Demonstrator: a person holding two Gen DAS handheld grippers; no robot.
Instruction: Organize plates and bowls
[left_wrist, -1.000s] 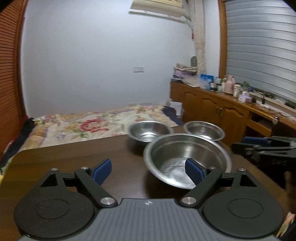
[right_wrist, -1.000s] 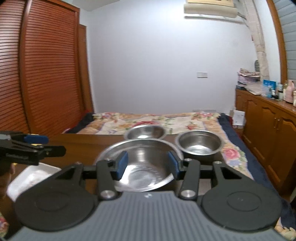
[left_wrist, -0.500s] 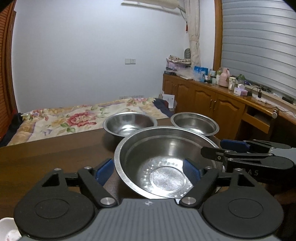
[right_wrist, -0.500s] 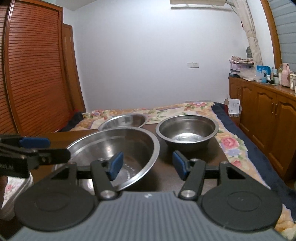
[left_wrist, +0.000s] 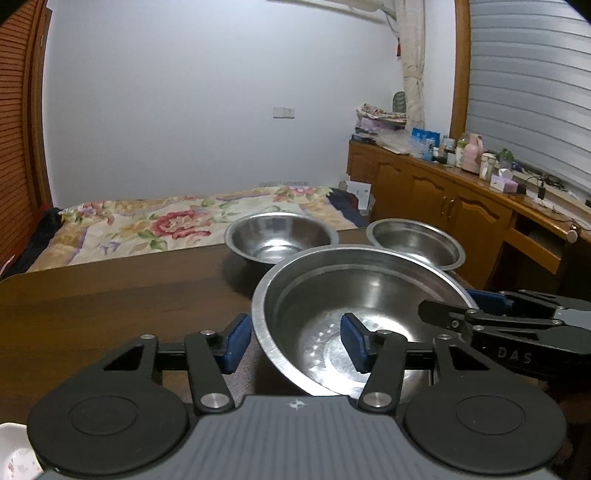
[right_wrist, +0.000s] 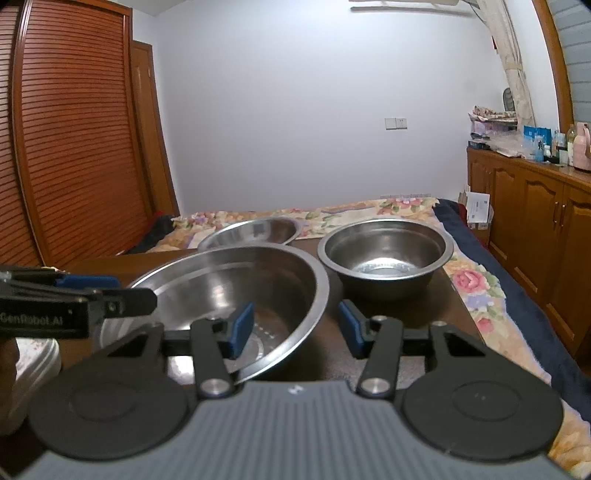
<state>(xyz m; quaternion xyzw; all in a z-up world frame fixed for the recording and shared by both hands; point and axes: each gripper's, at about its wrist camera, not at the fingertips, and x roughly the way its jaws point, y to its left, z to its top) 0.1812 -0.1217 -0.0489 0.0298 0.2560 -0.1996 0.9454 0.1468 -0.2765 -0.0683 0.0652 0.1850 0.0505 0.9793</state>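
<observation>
A large steel bowl (left_wrist: 369, 295) (right_wrist: 229, 291) stands on the dark wooden table (left_wrist: 110, 295), with two smaller steel bowls behind it (left_wrist: 280, 240) (left_wrist: 415, 240). My left gripper (left_wrist: 295, 345) straddles the large bowl's left rim, one blue pad outside and one inside. Its jaws are closing and the pads do not press on the rim. My right gripper (right_wrist: 295, 328) straddles the right rim the same way, its jaws closing too, with a gap at the outer pad. Each gripper shows at the edge of the other's view (left_wrist: 498, 325) (right_wrist: 74, 302).
A white dish (right_wrist: 37, 354) (left_wrist: 14, 454) lies at the near left of the table. In the right wrist view the smaller bowls (right_wrist: 386, 254) (right_wrist: 251, 232) stand close behind the large one. Beyond the table lie a flowered bed (left_wrist: 166, 221) and wooden cabinets (left_wrist: 443, 203).
Both grippers came forward and down onto the large bowl. The left jaws narrowed around its left rim. The right gripper shifted from the bowl's middle to its right rim.
</observation>
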